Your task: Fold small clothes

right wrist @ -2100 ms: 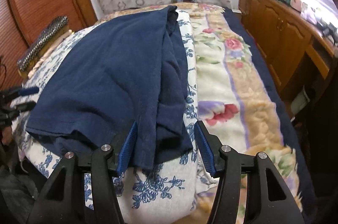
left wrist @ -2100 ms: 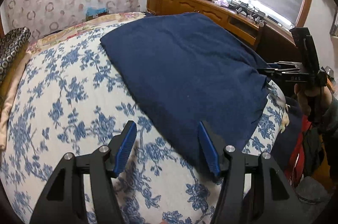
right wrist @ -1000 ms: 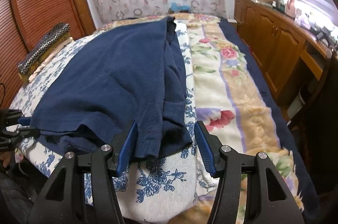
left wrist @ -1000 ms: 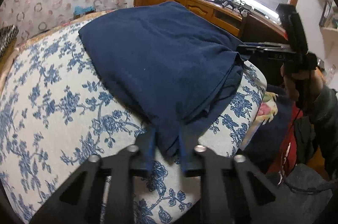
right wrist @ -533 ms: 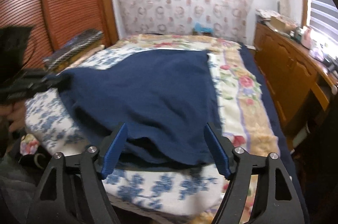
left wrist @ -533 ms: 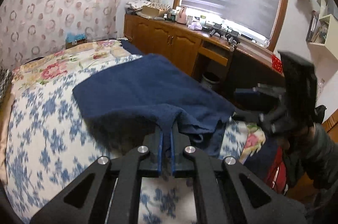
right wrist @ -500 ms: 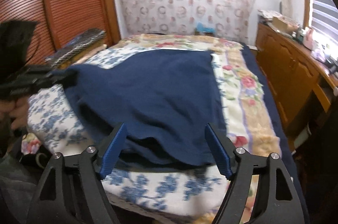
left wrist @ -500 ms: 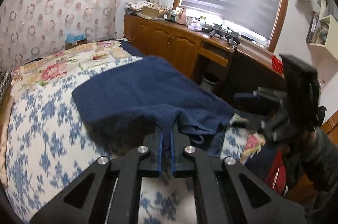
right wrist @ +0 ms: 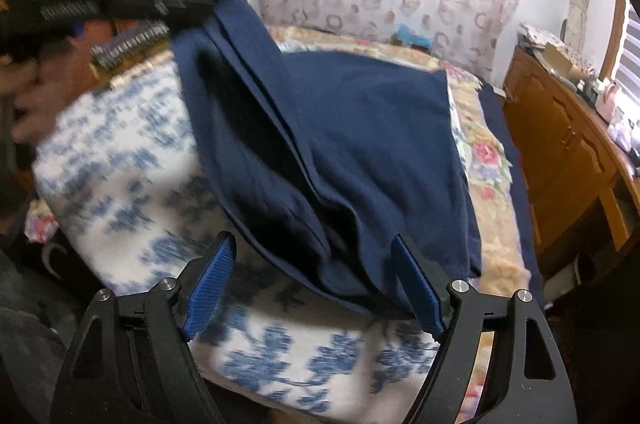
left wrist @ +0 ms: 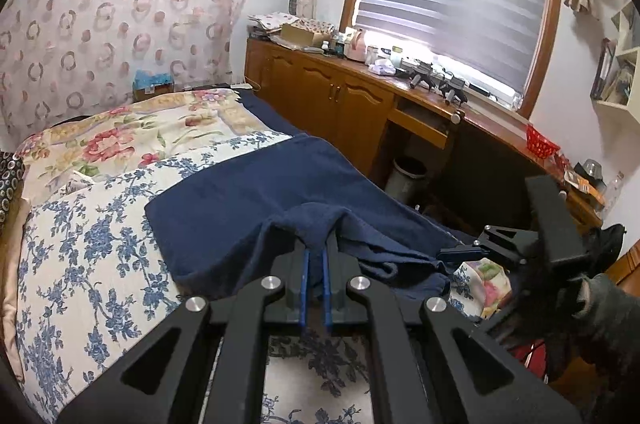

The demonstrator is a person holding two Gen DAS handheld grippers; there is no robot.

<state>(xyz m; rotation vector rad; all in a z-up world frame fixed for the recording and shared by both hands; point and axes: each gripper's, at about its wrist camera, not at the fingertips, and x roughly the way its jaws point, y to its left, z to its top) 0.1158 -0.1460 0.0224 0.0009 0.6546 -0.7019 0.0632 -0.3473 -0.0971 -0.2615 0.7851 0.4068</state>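
A navy blue garment (left wrist: 256, 208) lies spread on the bed. My left gripper (left wrist: 314, 264) is shut on a bunched corner of it and holds that corner up off the bed. In the right wrist view the same corner hangs from the left gripper (right wrist: 188, 12) at the upper left, and the cloth slopes down from there. My right gripper (right wrist: 313, 242) stands open at the garment's (right wrist: 360, 144) near edge. A fold of that edge lies between its blue pads (right wrist: 208, 280), which do not press on it. The right gripper (left wrist: 456, 256) also shows side-on at the right.
The bed carries a white sheet with blue flowers (left wrist: 80, 264) and a floral quilt (left wrist: 132, 136) behind it. A wooden cabinet (left wrist: 332, 104) with clutter runs under the window. A bin (left wrist: 406, 176) stands beside the bed. A patterned cushion (right wrist: 128, 40) lies at the far left.
The left gripper shut on the garment's near corner and raised it off the bed. The right gripper's jaws widened, it rolled, and it moved sideways along the near edge.
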